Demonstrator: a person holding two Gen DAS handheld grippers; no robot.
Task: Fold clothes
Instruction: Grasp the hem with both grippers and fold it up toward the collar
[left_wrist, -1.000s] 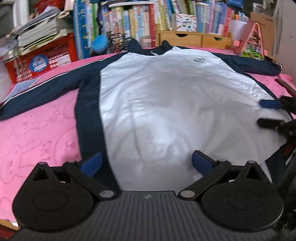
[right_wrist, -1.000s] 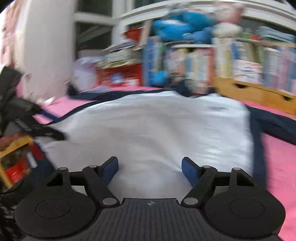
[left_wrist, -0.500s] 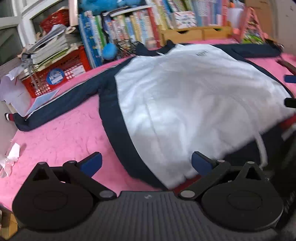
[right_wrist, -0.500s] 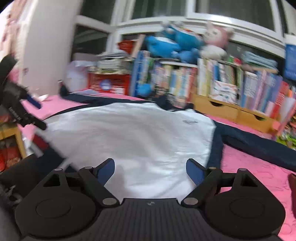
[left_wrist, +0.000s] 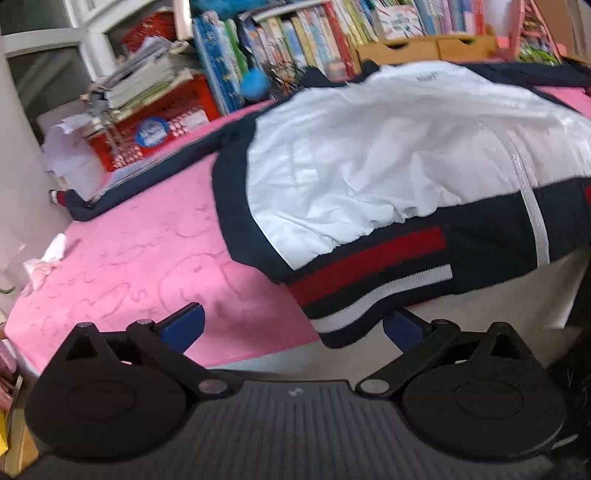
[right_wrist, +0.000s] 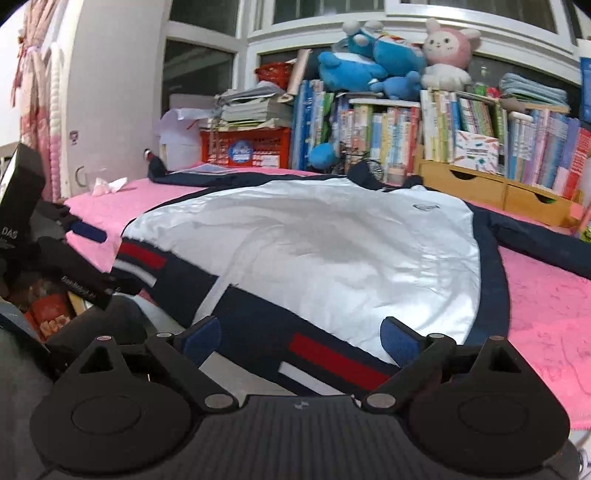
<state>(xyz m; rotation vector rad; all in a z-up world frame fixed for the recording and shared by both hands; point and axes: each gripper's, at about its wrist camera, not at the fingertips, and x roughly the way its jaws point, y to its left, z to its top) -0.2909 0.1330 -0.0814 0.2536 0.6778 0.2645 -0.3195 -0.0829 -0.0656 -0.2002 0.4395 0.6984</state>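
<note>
Both views have pulled back toward the near edge since the earlier frames: the jacket's striped hem (left_wrist: 373, 273), then hidden under the left hand-held gripper (left_wrist: 293, 325), now shows in full just ahead of it, and the right hand-held gripper (right_wrist: 301, 338) has slid from mid-body to the hem.

The jacket (right_wrist: 314, 236) lies front-down and spread flat on the pink-covered surface (left_wrist: 147, 251), collar far, hem near and hanging slightly over the front edge. Sleeves are stretched out to both sides. That looks like a smoothed layout meant to give clean fold lines.

Left hand-held gripper: jaws wide apart, nothing between the pads. The hem corner sits just ahead and to its right, close to the right finger (left_wrist: 402, 326); contact cannot be told. The left finger is over bare pink cover.

Right hand-held gripper: jaws opening, nearly full width. The hem band lies below and between the fingers, but the pads (right_wrist: 399, 341) are not pressing it, so nothing is held.

The left sleeve (left_wrist: 147, 177) runs far ahead and left of the left hand-held gripper, well apart. The right sleeve (right_wrist: 535, 236) runs ahead and right of the right one. Both tools sit at the hem, probably lining up to pinch its two corners for a first fold.
</note>
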